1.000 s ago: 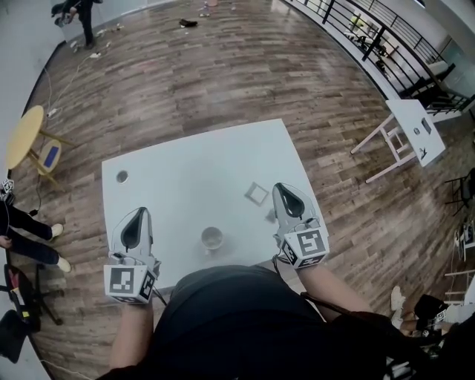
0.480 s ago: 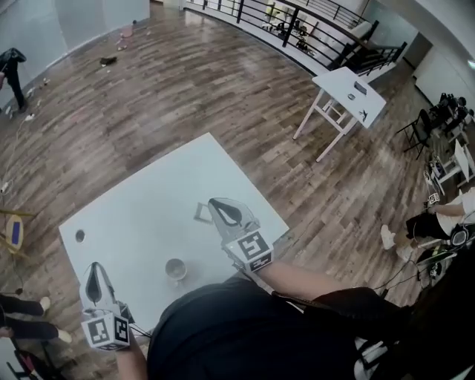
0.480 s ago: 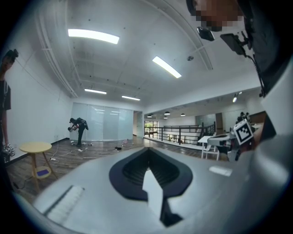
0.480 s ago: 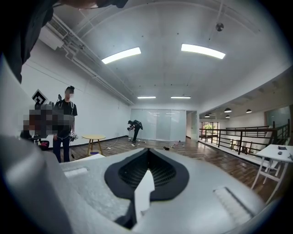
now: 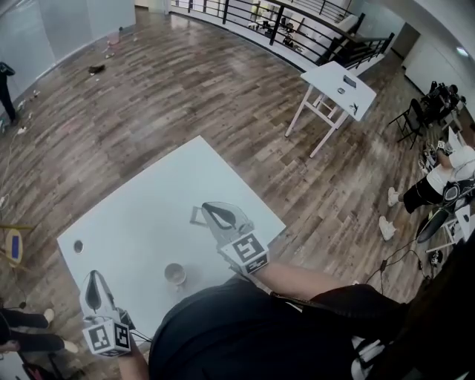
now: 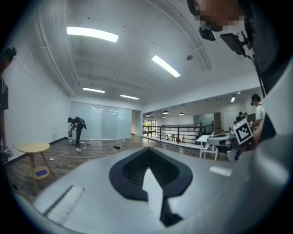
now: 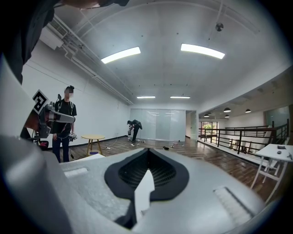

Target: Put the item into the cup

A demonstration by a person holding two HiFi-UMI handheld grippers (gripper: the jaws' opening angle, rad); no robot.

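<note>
- Head view looks steeply down from above onto the white table.
- Gripper views ride the left gripper and right gripper, just behind the jaws, facing level.
- All share the far railing.

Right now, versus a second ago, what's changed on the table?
Mostly the head view swung right, so the table sits lower left. The right gripper now sits right by the square frame; the small piece beside it is out of sight. Left gripper and cup kept their places.

Left gripper jaws closed together, aimed across wooden floor; round yellow side table left, black railing beyond.
</note>
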